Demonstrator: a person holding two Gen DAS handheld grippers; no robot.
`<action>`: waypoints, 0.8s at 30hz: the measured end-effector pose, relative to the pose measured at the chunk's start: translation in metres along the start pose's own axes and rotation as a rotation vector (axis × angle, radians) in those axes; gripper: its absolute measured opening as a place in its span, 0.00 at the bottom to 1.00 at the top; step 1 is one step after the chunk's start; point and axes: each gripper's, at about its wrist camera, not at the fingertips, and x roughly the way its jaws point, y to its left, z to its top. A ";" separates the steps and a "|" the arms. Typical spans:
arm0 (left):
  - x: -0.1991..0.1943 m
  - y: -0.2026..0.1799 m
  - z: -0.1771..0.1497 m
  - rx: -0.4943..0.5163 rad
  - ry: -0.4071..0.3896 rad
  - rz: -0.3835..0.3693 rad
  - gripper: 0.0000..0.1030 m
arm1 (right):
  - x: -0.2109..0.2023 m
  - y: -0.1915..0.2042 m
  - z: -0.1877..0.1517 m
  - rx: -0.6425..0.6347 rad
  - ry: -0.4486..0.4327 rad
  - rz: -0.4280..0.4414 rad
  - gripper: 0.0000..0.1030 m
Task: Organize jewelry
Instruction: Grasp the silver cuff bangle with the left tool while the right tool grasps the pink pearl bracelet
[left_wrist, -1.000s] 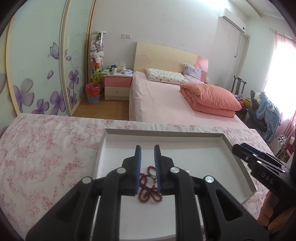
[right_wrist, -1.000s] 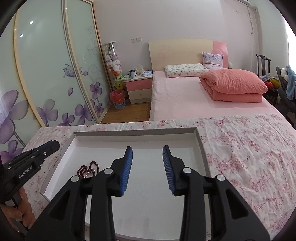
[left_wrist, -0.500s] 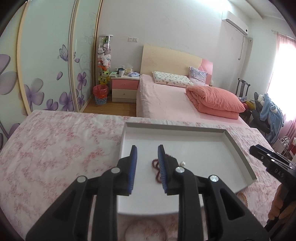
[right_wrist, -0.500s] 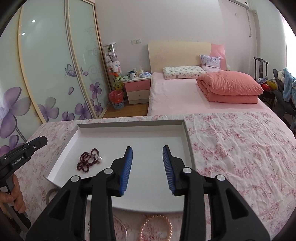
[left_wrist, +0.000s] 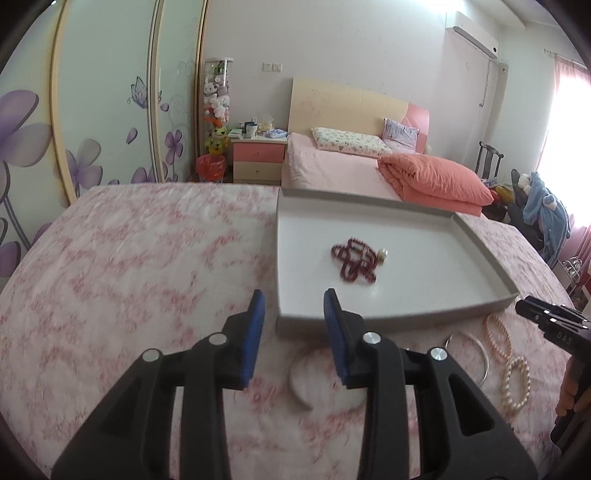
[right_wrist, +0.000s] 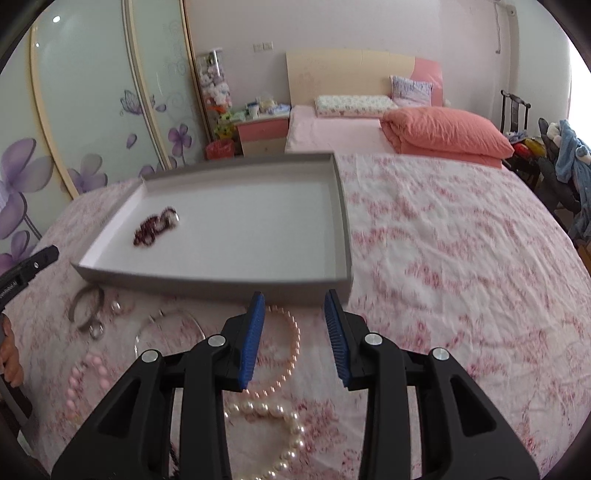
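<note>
Both pairs of tongs hang with their blue pads spread apart and nothing between them. The left tongs (left_wrist: 293, 301) sit just short of the near left corner of the tray (left_wrist: 388, 317), one pad over the flowered cloth, the other at the tray's front wall. The right tongs (right_wrist: 294, 302) hover at the near edge of that same tray (right_wrist: 221, 282), close to its right corner.

Directly under the right tongs lies a pink pearl strand (right_wrist: 291, 354), curling back beneath the left pad, and nearer the handles a white pearl strand (right_wrist: 273, 413) loops across the cloth. Off to the left of the right tongs are a thin silver bangle (right_wrist: 166, 325), a string of larger pink beads (right_wrist: 83, 373), and a small cluster of silvery pieces (right_wrist: 90, 310) too blurred to make out.

Ahead of the left tongs and a little to the right, inside the tray, a dark red bead bracelet (left_wrist: 354, 262) lies bunched up with a pale bead at one side. It rests well apart from the tray walls.

All of this sits on a tabletop (right_wrist: 461, 258) covered in a pink floral cloth. Beyond it stands a bed (left_wrist: 340, 173) with an orange folded quilt (left_wrist: 436, 181).
</note>
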 end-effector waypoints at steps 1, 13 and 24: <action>0.000 0.002 -0.003 0.000 0.005 0.001 0.34 | 0.002 0.000 -0.003 -0.004 0.015 0.000 0.34; 0.010 -0.001 -0.021 0.034 0.062 -0.008 0.52 | 0.022 0.003 -0.022 -0.052 0.086 -0.093 0.06; 0.021 -0.026 -0.026 0.128 0.104 -0.023 0.74 | 0.023 -0.037 -0.016 0.089 0.076 -0.151 0.06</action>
